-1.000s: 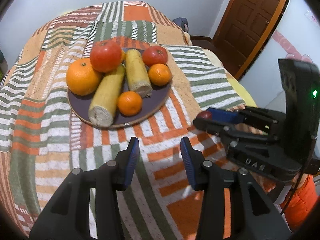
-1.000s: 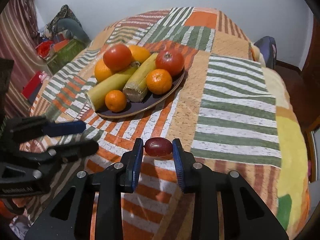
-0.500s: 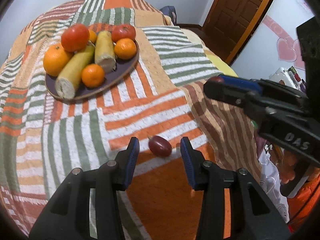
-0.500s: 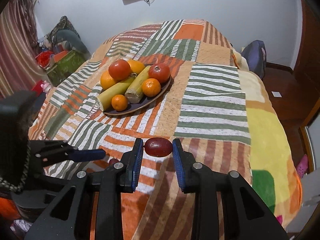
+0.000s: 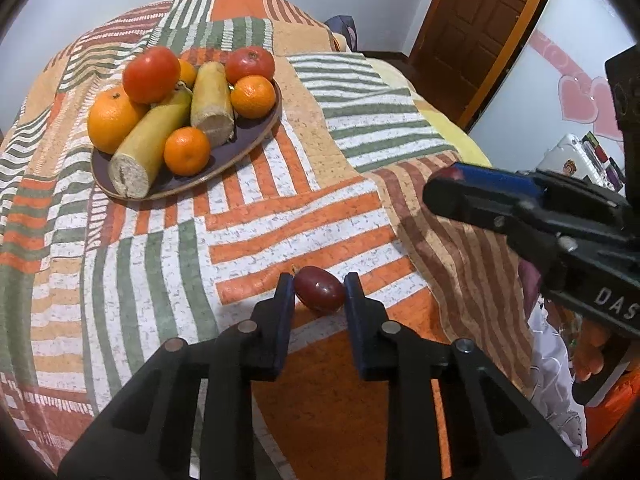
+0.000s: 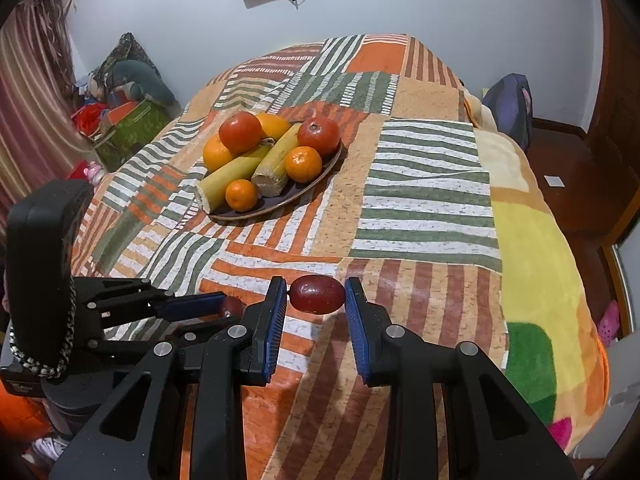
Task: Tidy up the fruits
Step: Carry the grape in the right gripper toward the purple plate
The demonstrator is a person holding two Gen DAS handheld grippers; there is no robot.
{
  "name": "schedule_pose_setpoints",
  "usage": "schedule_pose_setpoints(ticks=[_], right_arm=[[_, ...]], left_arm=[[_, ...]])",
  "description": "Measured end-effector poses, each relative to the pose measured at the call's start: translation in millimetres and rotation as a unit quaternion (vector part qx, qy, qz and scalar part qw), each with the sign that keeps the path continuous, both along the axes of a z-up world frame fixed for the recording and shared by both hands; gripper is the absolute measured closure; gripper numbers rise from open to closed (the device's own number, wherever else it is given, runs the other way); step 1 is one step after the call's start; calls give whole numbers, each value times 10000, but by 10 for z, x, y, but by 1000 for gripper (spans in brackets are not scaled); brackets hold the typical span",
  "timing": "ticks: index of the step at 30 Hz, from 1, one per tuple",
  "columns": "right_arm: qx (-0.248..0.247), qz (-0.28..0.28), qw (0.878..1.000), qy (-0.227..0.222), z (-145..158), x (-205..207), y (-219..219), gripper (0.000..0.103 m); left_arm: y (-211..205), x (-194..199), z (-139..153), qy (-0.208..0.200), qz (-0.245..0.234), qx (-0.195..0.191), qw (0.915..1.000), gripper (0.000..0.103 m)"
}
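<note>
Left wrist view: the left gripper (image 5: 320,292) has its jaws narrowed around a dark red grape (image 5: 319,288) that lies on the bed's striped blanket (image 5: 256,216), both pads touching or just beside its sides. Ahead and to the left of these jaws sits the purple plate (image 5: 256,136) piled with oranges, tomatoes and two pale yellow stalks. Off to the right, the right gripper (image 6: 316,294) hangs above the blanket, its jaws pinching a second grape (image 6: 317,294) lifted clear of the cloth, with the plate well ahead of it.
</note>
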State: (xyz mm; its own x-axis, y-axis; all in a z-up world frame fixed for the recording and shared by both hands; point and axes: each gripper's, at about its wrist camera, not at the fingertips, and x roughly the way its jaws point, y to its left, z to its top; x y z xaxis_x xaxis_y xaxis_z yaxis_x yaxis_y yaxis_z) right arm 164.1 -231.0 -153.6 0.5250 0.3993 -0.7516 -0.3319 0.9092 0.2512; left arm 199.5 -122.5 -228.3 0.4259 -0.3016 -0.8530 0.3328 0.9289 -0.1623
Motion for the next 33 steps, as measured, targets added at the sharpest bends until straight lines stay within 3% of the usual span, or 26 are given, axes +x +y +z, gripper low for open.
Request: schedule_pose_setpoints(ticks=[15,23,33], right_arm=[[30,398,9987,-324,160,267,438,75],[37,535,9977,-407,132,469,649,75],[-73,507,9982,-308,-38,693,754,75]], left_arm=[[729,272,502,-747,809,-95,9939,78],[1091,532,505,-831,1191,41,9894,78],[1197,864,316,-724,1283,107,9890,78]])
